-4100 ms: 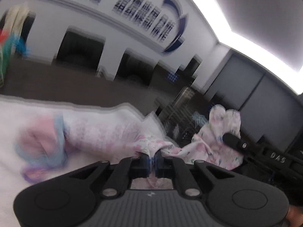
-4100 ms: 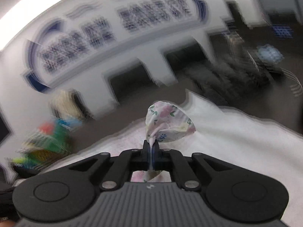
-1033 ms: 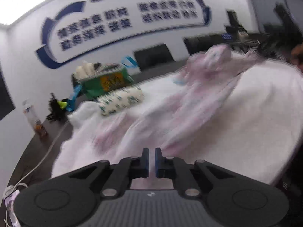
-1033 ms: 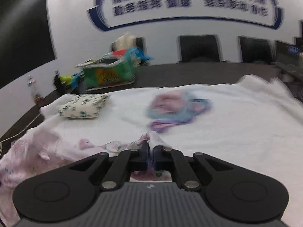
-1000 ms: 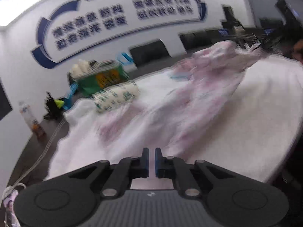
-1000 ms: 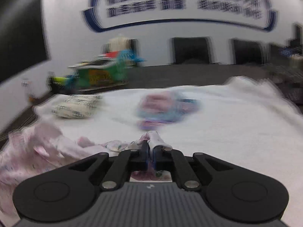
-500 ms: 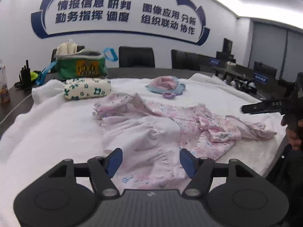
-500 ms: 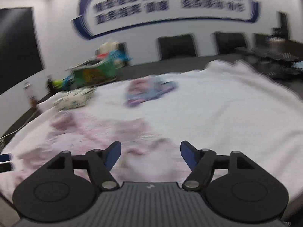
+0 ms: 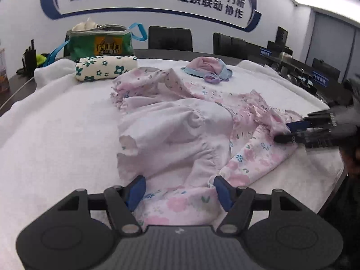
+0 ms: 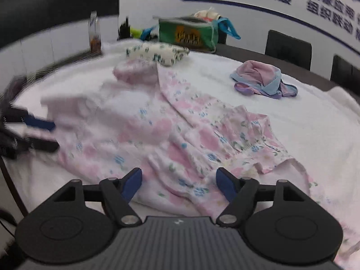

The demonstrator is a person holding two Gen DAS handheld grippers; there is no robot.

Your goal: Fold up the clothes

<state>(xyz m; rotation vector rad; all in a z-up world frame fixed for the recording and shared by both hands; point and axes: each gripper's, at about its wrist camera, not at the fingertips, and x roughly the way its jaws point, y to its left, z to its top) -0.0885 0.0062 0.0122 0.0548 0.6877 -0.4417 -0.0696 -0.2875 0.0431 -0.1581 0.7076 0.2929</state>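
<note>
A pink floral garment (image 9: 180, 132) lies spread and rumpled on the white towel-covered table (image 9: 49, 139); it also shows in the right wrist view (image 10: 171, 130). My left gripper (image 9: 180, 189) is open and empty over the garment's near hem. My right gripper (image 10: 178, 181) is open and empty over the garment's near edge. In the left wrist view the right gripper (image 9: 290, 131) comes in from the right, its open fingertips at the garment's right side. In the right wrist view the left gripper (image 10: 47, 135) sits at the garment's left edge.
A folded white cloth with green flowers (image 9: 103, 68) and a small pink-and-blue garment (image 9: 208, 68) lie at the back of the table. A green bag (image 9: 99, 43) stands behind them, with a bottle (image 10: 94, 33) and black chairs (image 9: 171, 38) beyond.
Both grippers held the garment in the air, then laid it on the table and opened. Since half a second ago both have moved closer to the garment.
</note>
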